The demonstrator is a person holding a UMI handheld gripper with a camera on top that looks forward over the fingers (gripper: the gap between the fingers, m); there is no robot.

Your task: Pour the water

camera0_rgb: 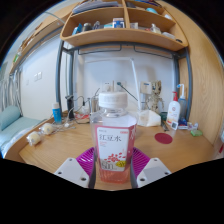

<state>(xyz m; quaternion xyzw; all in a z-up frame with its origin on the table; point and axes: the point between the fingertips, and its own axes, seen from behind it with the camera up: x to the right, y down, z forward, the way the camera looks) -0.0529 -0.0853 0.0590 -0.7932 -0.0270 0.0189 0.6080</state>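
Standing upright, bottle (pixel 115 140) clamped between tool (pixel 113 170) fingers.

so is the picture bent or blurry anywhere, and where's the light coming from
Gripper view: strong fisheye bend, so the shelf and desk edge curve; the bottle between the fingers is sharp, its label readable; even indoor light, with no harsh glare.

Wooden table (pixel 60 148) with red coaster (pixel 163 138)
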